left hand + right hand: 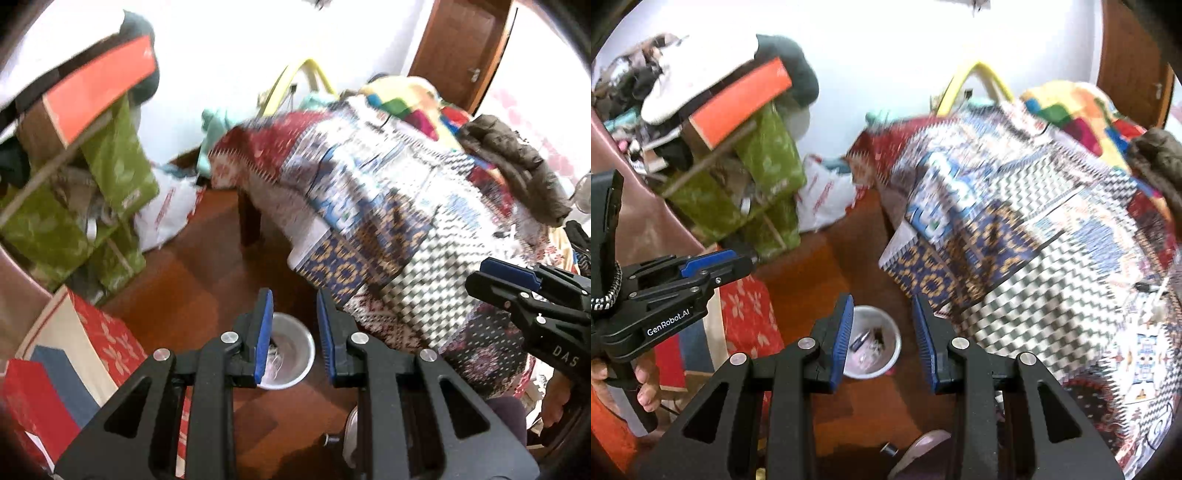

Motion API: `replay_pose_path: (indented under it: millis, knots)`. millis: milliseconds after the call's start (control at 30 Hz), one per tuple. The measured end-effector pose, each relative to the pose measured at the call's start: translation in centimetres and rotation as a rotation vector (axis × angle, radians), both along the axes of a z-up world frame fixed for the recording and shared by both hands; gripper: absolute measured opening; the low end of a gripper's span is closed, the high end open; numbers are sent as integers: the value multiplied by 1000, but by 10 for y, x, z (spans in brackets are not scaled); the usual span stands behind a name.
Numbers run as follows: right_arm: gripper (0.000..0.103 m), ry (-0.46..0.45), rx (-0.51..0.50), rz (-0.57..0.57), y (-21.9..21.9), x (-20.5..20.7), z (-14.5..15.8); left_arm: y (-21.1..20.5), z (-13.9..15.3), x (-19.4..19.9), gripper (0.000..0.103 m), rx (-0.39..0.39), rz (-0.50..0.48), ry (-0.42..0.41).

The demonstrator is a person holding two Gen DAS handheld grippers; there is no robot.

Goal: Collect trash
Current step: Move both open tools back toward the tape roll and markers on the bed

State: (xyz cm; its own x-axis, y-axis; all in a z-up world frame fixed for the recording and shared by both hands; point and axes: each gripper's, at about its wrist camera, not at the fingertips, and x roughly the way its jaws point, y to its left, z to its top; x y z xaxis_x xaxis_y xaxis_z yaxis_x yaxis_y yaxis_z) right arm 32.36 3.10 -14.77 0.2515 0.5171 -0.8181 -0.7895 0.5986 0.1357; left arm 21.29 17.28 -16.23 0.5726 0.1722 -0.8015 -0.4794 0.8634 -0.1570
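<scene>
A bed (388,206) under a patchwork quilt (1034,229) fills the right half of the room, with a brown jacket (517,166) lying on top. Against the wall on the left stands a heap of green boxes (114,162) with an orange box (738,107) slanting across them, and a white plastic bag (823,199) sits beside the heap. Red flowered boxes (107,339) lie nearer, on the wooden floor (199,280).

Down on that floor, just off the bed's edge, stands a small white bin (872,341) with scraps of trash (868,345) in it. Both tongs hang above it: the left tongs (294,332) and the right tongs (882,341) are each released, blue pads apart with nothing between them, and the bin shows through the gap of each.
</scene>
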Motion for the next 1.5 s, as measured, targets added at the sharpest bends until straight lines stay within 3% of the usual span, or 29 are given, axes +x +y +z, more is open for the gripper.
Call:
replay_pose_path:
  millis: [233,333,667,967,1100,1500]
  knots:
    - [30,-101,57,-61,-50,6,45,-48,51,16,24,78,-78,-93]
    - [30,-127,87,-107,-80,12,60,-77,71,31,28,105,-128,-139]
    - [30,-183,117,-255,-173,43,81,-174,98,98,40,151,-309,-209]
    - [31,-171,80,-397,-257,90,72,-248,88,174,43,114,-430,-208]
    - [46,-143,75,-476,-293,115,61,-271,72,207,43,100,-465,-182]
    - [46,7,54,-619,-342,198,-7,-299,8,295,43,59,-536,-73]
